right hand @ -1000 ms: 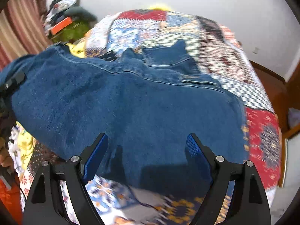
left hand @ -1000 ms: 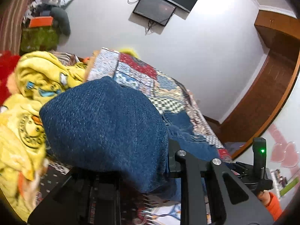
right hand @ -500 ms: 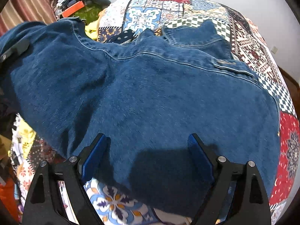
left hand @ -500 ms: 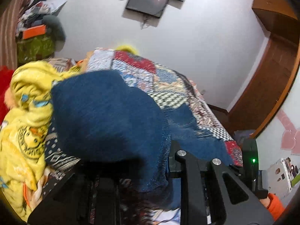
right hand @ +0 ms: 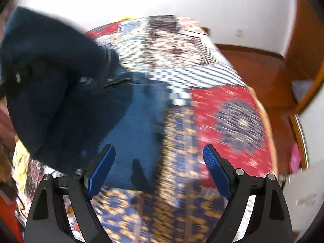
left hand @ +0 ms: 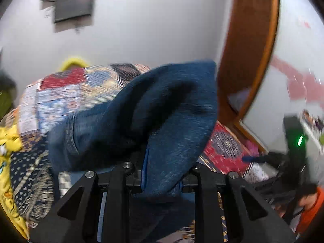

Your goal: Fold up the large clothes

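Observation:
Blue denim jeans [left hand: 162,117] hang bunched over my left gripper [left hand: 162,174], which is shut on their fabric and holds them above the patchwork bed; the fingertips are hidden by cloth. In the right wrist view the jeans [right hand: 66,93] are lifted at the left, with their lower part lying on the quilt [right hand: 232,117]. My right gripper [right hand: 159,162] is open and empty above the bed's near edge, beside the denim. Both views are motion-blurred.
A yellow blanket [left hand: 8,145] is piled at the bed's left side. A wooden door frame [left hand: 249,60] and wooden floor [right hand: 263,66] lie to the right. A dark screen [left hand: 73,6] hangs on the white wall. My other gripper shows at the right [left hand: 291,141].
The left gripper has swung the jeans up and to the right. The right gripper, still open, has shifted right, so the denim now covers only the left of its view.

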Demonstrator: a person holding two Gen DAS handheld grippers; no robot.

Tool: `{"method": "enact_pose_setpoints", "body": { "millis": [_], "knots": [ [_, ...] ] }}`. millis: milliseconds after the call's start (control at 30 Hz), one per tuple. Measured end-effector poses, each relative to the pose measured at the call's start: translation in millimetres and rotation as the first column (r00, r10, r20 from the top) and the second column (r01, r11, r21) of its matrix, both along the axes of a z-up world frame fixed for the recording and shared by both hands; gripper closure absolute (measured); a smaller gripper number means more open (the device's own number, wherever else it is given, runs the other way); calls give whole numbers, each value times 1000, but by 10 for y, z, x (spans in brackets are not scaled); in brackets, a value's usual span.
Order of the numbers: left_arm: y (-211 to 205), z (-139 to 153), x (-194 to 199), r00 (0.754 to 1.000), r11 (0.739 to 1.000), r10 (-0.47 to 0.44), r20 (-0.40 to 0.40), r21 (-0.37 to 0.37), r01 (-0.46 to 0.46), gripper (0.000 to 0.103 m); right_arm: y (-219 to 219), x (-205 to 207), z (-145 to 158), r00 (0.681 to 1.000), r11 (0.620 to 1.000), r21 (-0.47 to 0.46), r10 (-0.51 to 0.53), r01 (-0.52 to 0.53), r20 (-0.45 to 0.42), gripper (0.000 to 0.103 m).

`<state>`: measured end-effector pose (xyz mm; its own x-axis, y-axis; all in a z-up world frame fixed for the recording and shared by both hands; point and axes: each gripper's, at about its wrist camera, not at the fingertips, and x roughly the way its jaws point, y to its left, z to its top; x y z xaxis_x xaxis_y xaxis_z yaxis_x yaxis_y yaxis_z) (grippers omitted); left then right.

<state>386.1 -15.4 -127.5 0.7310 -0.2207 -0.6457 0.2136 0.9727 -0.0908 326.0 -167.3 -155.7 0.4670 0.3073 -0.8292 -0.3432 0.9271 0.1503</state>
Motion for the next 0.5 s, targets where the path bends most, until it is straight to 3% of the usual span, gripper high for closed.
{"method": "enact_pose_setpoints", "body": {
  "millis": [100,267,367,500],
  "knots": [
    [-350,-295,-21,995,992,-80,-56,90,85,82,-312,2,-16,997,997,8,-73,73,-17,17],
    [-520,-731,-130,968,974,-169,-184,117,192,82,-534,-11,22,994,994,8,-105,105,-13,17],
    [-615,-812,-236,960,958,-200,-197,168,234,79,-586,-83,82,995,995,9,-102,102,-2,17],
    [-552,-768,-363,957,953,-212,-199,173,247,77,-544,-112,161,996,996,8,-87,87,16,17]
  ]
}}
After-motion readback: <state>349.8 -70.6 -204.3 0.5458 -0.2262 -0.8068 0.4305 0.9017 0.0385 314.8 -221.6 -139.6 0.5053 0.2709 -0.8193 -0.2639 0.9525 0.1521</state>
